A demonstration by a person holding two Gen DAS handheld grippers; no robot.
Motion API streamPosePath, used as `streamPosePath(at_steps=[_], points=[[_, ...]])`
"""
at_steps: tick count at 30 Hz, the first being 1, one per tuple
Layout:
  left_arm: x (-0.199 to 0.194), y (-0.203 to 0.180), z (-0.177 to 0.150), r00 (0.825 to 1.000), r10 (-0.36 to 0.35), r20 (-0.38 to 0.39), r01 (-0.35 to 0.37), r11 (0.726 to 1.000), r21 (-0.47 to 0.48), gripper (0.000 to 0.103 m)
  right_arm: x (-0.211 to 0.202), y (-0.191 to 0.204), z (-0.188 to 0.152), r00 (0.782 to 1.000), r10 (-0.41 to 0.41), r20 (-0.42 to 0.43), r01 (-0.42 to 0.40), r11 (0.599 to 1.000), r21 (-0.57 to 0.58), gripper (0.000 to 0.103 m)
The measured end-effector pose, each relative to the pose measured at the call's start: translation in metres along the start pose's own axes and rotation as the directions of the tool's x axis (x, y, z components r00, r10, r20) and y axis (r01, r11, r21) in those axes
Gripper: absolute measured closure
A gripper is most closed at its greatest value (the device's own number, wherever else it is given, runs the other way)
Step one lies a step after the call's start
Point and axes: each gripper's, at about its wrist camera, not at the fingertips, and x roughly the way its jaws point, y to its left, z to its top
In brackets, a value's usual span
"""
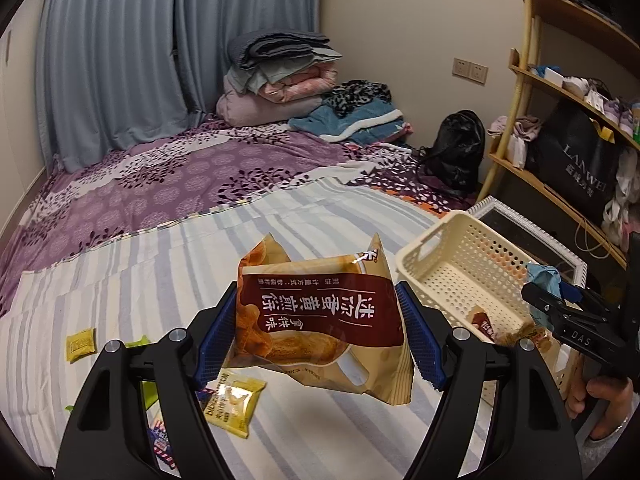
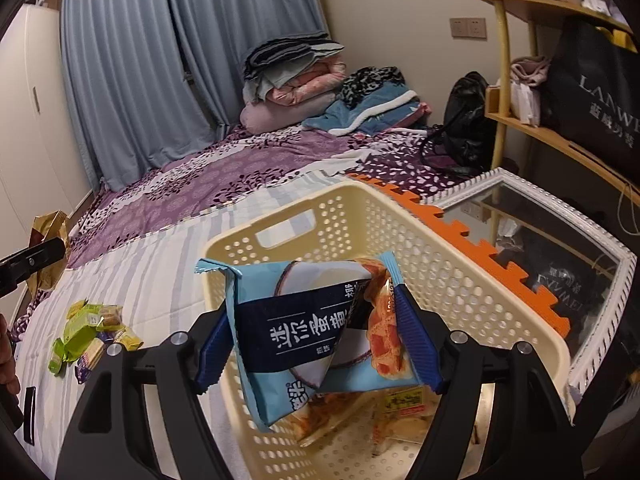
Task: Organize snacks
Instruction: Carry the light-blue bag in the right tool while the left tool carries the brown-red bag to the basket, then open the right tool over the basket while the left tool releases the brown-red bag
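The brown snack packet [image 1: 320, 320] carries upside-down white Chinese characters reading 迷你蛋黄煎饼, with 拿铁味 beneath. The blue snack packet [image 2: 304, 336] shows 迷你 and further characters that its creases hide. The black bag [image 1: 576, 168] on the shelf reads LANWEI. The other tongs' arm [image 1: 576, 338] reads DAS.

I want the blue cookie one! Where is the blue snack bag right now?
The blue snack bag sits in the middle of the right wrist view, pinched in the right gripper, hanging over the cream basket, which already holds other snacks.
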Motion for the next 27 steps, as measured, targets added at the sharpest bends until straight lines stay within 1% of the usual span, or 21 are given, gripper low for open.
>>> streamPosePath(at_steps=[1,2,4,10,16,27], points=[[0.001,-0.005,0.001,1.000,-0.006,-0.001,0.006,1.000,0.007,0.026,-0.001,-0.005,0.000,1.000,-0.004,0.001,0.004,1.000,0.010,0.028],[0.003,-0.009,0.002,1.000,-0.013,-0.003,0.013,1.000,0.014,0.026,-0.002,-0.010,0.000,1.000,-0.009,0.004,0.009,1.000,0.023,0.025],[0.005,-0.018,0.004,1.000,-0.026,-0.006,0.026,0.999,0.026,0.026,-0.006,-0.020,-0.001,1.000,-0.020,0.021,0.019,0.998,0.053,0.014],[0.014,-0.043,0.010,0.998,-0.062,-0.016,0.063,0.996,0.058,0.026,-0.015,-0.043,0.000,0.997,-0.050,0.052,0.045,0.995,0.093,0.014],[0.025,-0.074,0.016,0.994,-0.102,-0.027,0.104,0.989,0.104,0.026,-0.020,-0.051,-0.002,0.997,-0.056,0.059,0.050,0.994,0.102,0.014],[0.055,-0.131,0.021,0.978,-0.197,-0.070,0.206,0.964,0.171,0.025,-0.026,-0.064,-0.007,0.996,-0.070,0.055,0.063,0.991,0.120,0.014]])
